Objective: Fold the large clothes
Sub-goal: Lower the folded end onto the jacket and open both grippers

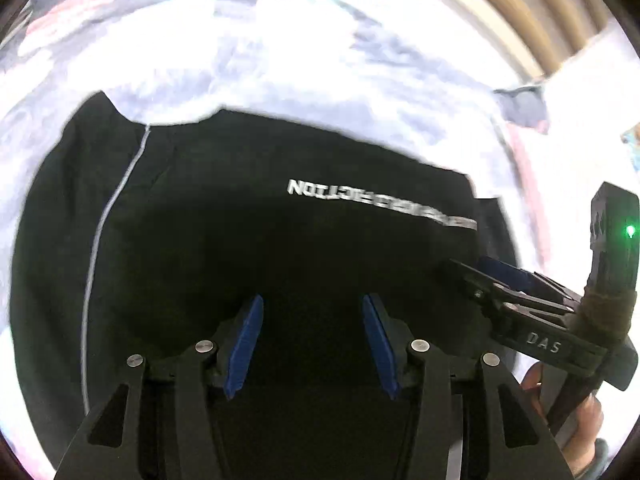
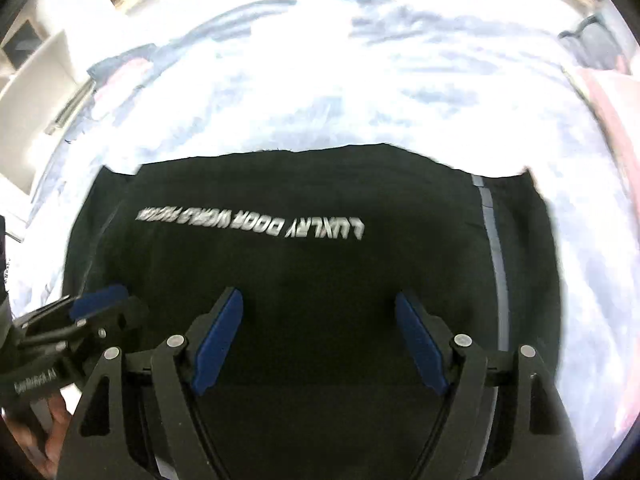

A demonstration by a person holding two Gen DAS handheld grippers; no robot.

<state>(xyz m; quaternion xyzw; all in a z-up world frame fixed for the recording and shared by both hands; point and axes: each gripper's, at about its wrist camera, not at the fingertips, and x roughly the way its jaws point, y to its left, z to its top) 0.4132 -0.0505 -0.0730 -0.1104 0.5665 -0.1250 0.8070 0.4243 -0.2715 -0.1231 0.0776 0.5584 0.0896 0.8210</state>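
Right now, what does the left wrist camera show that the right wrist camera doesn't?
Only the left wrist view shows the right gripper from outside, with a green light, and tan vertical folds behind. Only the right wrist view shows the left gripper from outside and pale shelves. Both show the black garment with white lettering, a grey stripe and light bedding.
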